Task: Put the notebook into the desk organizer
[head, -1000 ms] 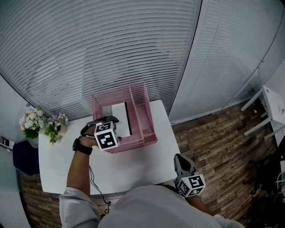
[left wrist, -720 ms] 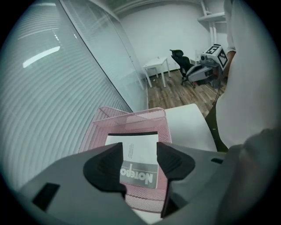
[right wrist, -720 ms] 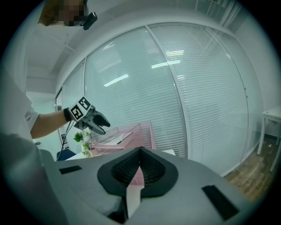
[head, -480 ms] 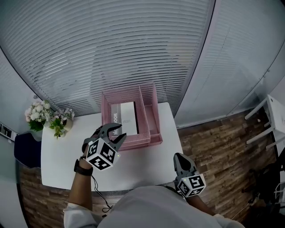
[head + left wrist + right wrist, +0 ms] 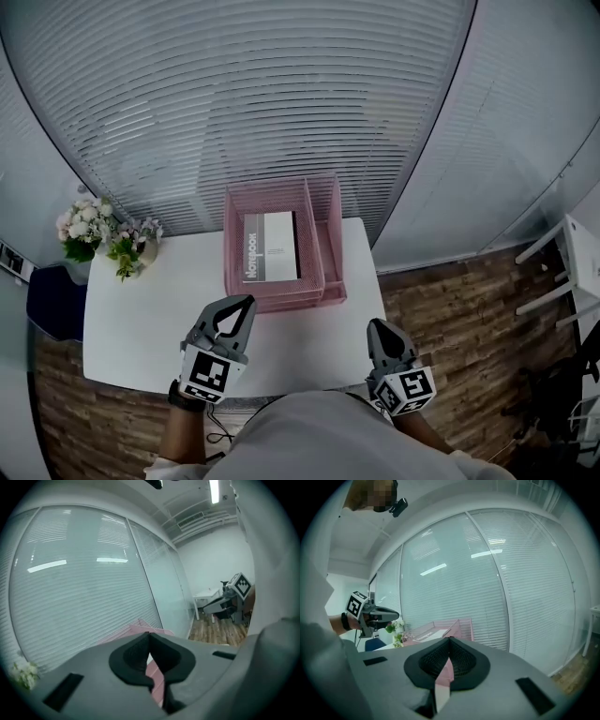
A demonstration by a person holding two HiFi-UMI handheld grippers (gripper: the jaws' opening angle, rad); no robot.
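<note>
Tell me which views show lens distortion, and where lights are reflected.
Head view: fisheye bends the blinds into arcs; table evenly lit. Left gripper view: black round vignette, ceiling lights mirrored in the glass wall. Right gripper view: same vignette, similar reflections.

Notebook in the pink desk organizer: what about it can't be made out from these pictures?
- Head view: the small print on the notebook cover is too small to read.
- Left gripper view: the notebook is hidden behind the body of the left gripper; only the desk organizer rim shows.
- Right gripper view: the notebook lies nearly edge-on, its cover unreadable.
</note>
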